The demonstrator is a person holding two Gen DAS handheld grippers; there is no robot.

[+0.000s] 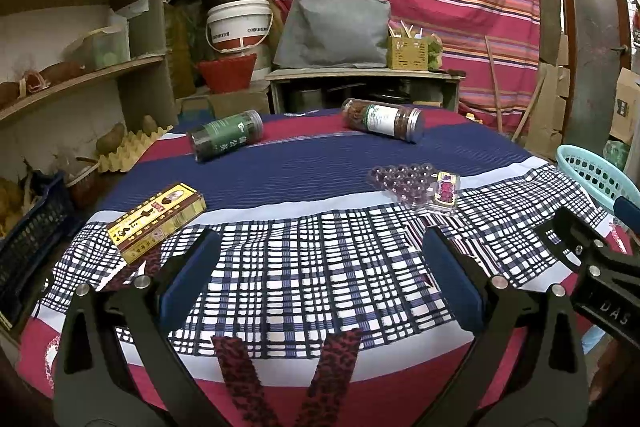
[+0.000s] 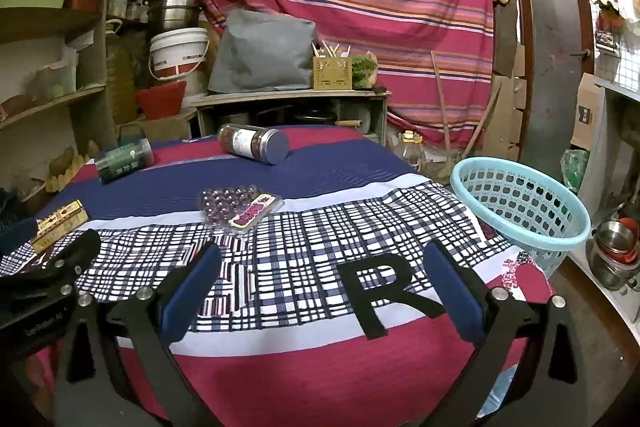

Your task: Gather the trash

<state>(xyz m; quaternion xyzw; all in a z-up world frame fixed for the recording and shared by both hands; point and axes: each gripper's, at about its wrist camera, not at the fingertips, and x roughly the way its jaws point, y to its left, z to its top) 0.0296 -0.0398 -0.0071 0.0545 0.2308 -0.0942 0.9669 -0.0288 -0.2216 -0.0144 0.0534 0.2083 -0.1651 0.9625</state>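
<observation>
Left wrist view: left hand-held gripper (image 1: 320, 275) spread wide, holding nothing, above the cloth-covered desk (image 1: 320, 347). On the desk lie a yellow box (image 1: 157, 221), green-label jar (image 1: 225, 135), brown jar (image 1: 383, 119) and blister tray (image 1: 416, 187).

Right wrist view: right hand-held gripper (image 2: 320, 287) likewise apart, empty. Blue basket (image 2: 524, 203) at the desk's right edge; no trash visible inside. Judged: items await pickup; next needs jaws closing around one.
</observation>
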